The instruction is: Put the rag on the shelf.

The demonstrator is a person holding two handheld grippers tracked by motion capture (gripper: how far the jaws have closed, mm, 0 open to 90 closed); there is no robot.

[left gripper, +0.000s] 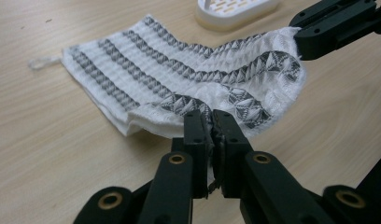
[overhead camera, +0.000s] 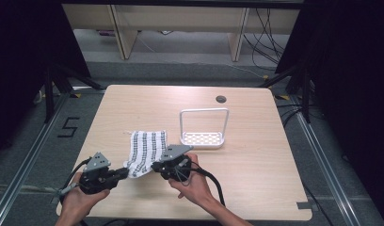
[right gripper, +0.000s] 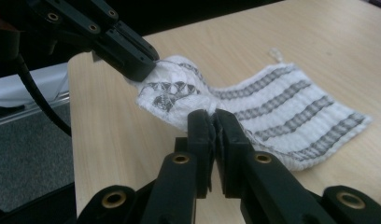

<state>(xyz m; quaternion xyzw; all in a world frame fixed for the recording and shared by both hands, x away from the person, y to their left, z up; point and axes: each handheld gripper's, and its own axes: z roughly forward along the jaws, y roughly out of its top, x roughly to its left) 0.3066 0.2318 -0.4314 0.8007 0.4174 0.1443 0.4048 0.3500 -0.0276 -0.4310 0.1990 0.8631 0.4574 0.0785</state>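
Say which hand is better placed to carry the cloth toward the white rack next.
Right, marginally. Both grippers, left and right, are shut on near corners of the cloth, but the right sits closer to the rack.

Cloth (overhead camera: 146,151) left of rack (overhead camera: 203,128) (on table (overhead camera: 256,174))

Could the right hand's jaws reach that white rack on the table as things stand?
Probably not straight away: the right gripper is shut on a corner of the striped cloth, so it would have to let go first. Otherwise bare table lies between it and the white rack.
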